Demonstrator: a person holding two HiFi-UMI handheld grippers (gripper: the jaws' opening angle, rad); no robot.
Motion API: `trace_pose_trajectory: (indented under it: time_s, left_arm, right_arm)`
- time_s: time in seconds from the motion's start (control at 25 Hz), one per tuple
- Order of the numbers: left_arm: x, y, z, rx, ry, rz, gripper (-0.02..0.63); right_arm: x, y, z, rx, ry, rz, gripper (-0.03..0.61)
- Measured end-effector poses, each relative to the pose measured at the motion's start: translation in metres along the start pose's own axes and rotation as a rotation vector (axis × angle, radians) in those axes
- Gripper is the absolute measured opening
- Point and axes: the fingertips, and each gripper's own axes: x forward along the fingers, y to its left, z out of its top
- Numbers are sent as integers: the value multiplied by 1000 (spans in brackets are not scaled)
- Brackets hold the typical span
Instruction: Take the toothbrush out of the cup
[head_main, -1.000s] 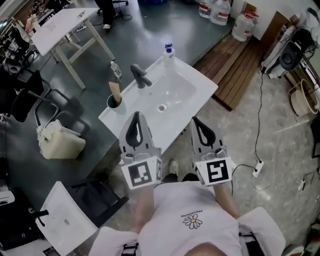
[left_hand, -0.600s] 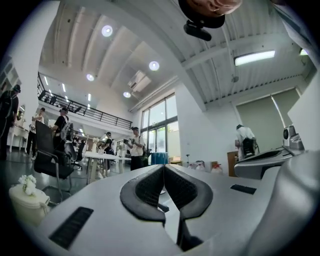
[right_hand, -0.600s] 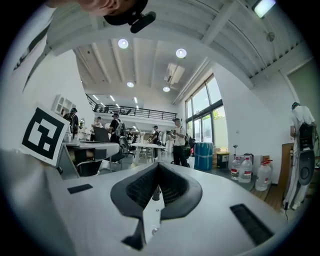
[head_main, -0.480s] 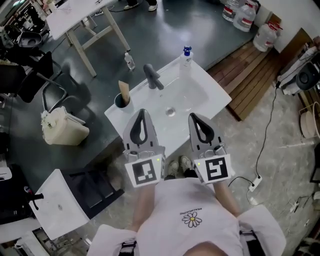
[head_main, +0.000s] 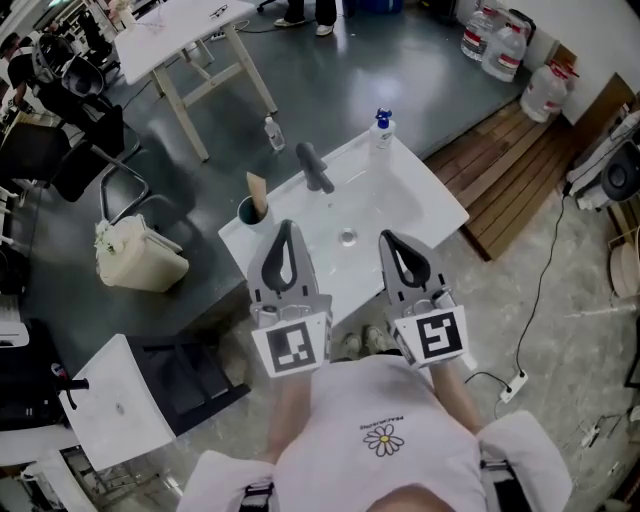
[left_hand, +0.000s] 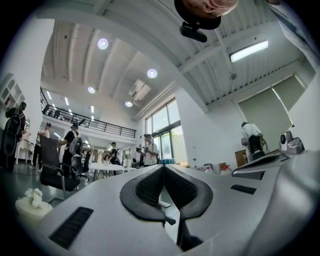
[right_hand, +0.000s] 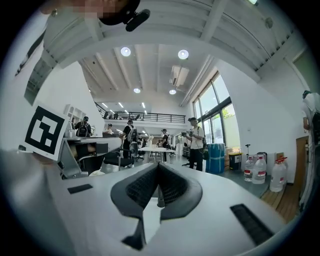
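Observation:
A dark cup (head_main: 249, 212) stands on the left corner of the white sink (head_main: 420, 195), and a tan toothbrush (head_main: 257, 188) sticks up out of it. My left gripper (head_main: 284, 229) hovers just right of the cup, over the sink's front edge, with its jaws shut and empty. My right gripper (head_main: 391, 240) is held beside it over the sink's front right part, also shut on nothing. In the left gripper view my left gripper (left_hand: 164, 167) faces the open hall, as does my right gripper (right_hand: 158, 165) in its own view; neither shows the cup.
A grey faucet (head_main: 313, 166) and a blue-capped bottle (head_main: 382, 128) stand at the sink's back. A beige bag (head_main: 140, 257) and chairs (head_main: 95, 160) are to the left, a white table (head_main: 190, 30) is beyond, and a wooden platform (head_main: 520, 175) and water jugs (head_main: 500, 40) lie to the right.
The sink, with the cup on it, has shifted right and come closer under both grippers. Both grippers stay shut and side by side.

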Motion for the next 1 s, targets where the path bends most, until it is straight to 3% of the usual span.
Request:
trace_pose_trajectory:
  time_s: [0.2,0.56,1.0]
  left_arm:
    - [-4,14,8,10,-11,45,17]
    - [-30,49,18,35,-17,153,17]
    - [-72,99,20,61,15,345,18]
  right_arm:
    - [9,8,-7,76,45,63,12]
    - [78,41,13,158,9,315,55]
    - [155,89,-24,197,134,508,109]
